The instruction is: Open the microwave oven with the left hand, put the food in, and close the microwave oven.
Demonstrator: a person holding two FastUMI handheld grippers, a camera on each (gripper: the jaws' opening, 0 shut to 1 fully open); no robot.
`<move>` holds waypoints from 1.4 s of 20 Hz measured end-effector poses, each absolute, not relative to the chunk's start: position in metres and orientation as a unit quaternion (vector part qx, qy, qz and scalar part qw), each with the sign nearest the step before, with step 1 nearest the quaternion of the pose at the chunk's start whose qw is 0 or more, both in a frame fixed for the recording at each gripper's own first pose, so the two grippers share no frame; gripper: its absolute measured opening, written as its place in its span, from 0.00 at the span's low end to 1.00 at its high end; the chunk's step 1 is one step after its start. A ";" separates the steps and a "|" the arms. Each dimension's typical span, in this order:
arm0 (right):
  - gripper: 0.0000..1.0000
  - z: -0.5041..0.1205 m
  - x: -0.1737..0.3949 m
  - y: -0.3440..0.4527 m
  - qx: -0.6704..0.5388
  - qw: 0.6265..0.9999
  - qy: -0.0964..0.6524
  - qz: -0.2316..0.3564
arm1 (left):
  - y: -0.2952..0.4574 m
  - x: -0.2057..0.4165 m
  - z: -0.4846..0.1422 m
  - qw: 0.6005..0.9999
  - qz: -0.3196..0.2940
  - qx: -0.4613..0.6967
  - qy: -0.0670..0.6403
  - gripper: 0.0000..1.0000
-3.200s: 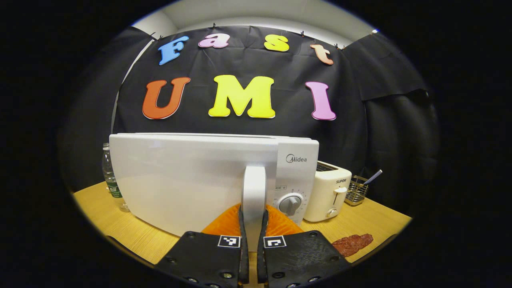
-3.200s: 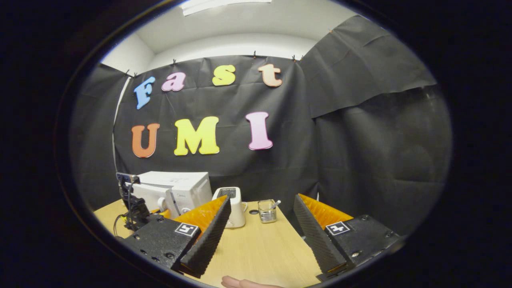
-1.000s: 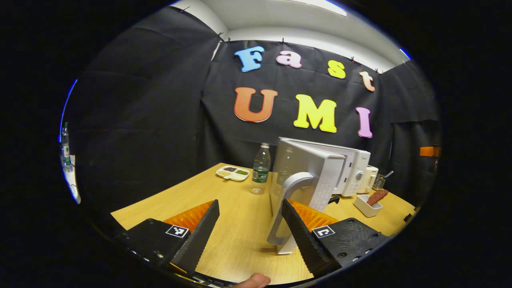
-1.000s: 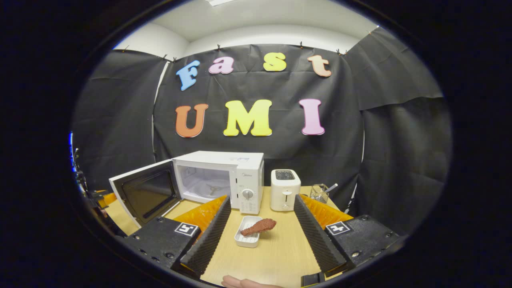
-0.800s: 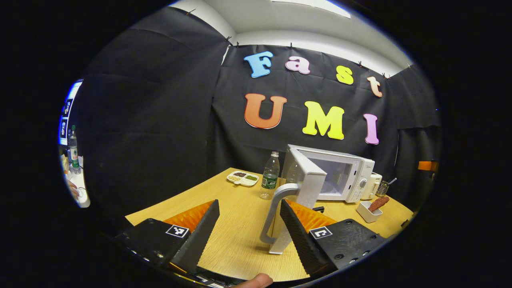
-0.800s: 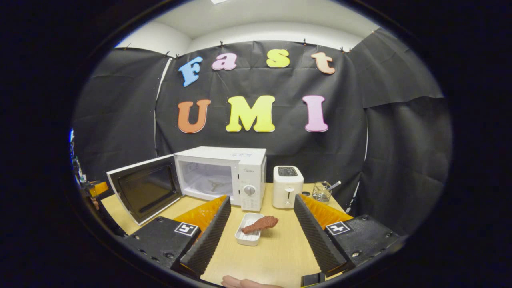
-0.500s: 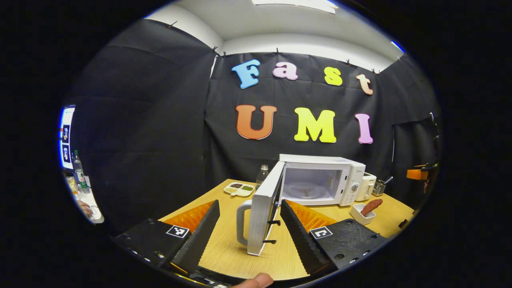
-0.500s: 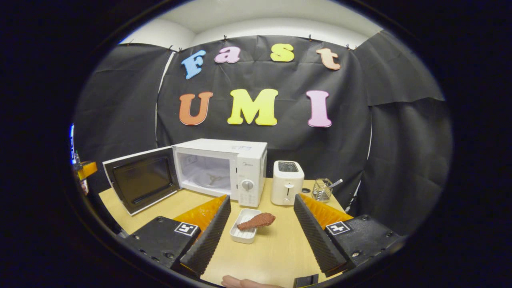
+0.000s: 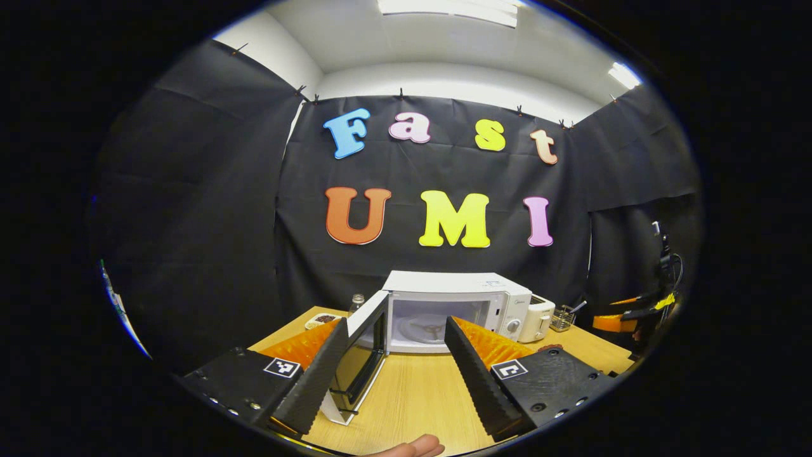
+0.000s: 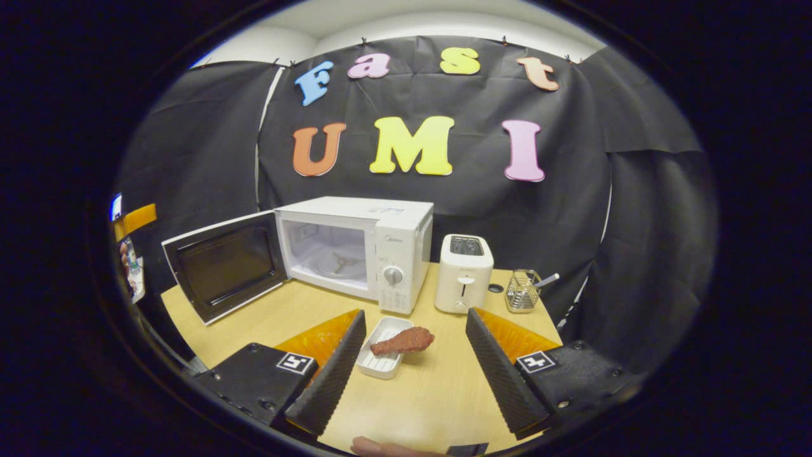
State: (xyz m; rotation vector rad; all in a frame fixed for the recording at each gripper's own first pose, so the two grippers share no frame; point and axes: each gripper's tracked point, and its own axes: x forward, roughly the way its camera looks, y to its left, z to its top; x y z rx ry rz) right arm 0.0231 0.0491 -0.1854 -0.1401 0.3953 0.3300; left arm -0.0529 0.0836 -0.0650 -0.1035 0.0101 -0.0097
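In the right gripper view the white microwave (image 10: 380, 244) stands at the back of the wooden table, its cavity showing. Its door (image 10: 222, 263) is swung wide to the left. A brown drumstick (image 10: 403, 343) lies across a small white dish (image 10: 380, 363) in front of the control panel. My right gripper (image 10: 412, 374) is open, with the dish just beyond and between its fingers. In the left gripper view the microwave (image 9: 457, 301) and its open door (image 9: 361, 355) lie ahead. My left gripper (image 9: 396, 381) is open and empty, back from the door.
A white toaster (image 10: 464, 273) stands right of the microwave, with a wire utensil holder (image 10: 523, 291) beyond it. In the left gripper view a bottle (image 9: 357, 303) and a sectioned plate (image 9: 323, 319) sit behind the door, and the table's near edge (image 9: 406, 438) is close.
My left gripper has let go of the door handle, opened and drawn back; the door now stands wide. My right gripper has come closer to the dish with the drumstick.
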 end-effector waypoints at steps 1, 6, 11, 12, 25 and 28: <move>1.00 -0.194 0.030 0.046 -0.070 0.962 0.210 0.162 | 0.076 -0.046 -0.061 0.999 -0.009 -0.050 0.001 0.93; 1.00 -0.234 0.060 0.047 -0.025 0.937 0.299 0.180 | 0.056 -0.029 -0.053 0.999 -0.015 -0.050 -0.007 0.93; 0.97 -0.273 0.089 0.052 0.047 0.898 0.388 0.200 | 0.049 -0.024 -0.055 0.999 -0.010 -0.046 -0.005 0.93; 0.95 -0.281 0.093 0.055 0.069 0.886 0.409 0.205 | 0.047 -0.024 -0.056 0.999 -0.012 -0.046 -0.003 0.93; 0.14 -0.340 0.112 0.082 0.264 0.769 0.536 0.226 | 0.059 -0.032 -0.075 0.998 -0.003 -0.057 0.030 0.93; 0.14 -0.332 0.106 0.080 0.251 0.779 0.526 0.231 | 0.062 -0.033 -0.079 0.997 -0.005 -0.069 0.033 0.93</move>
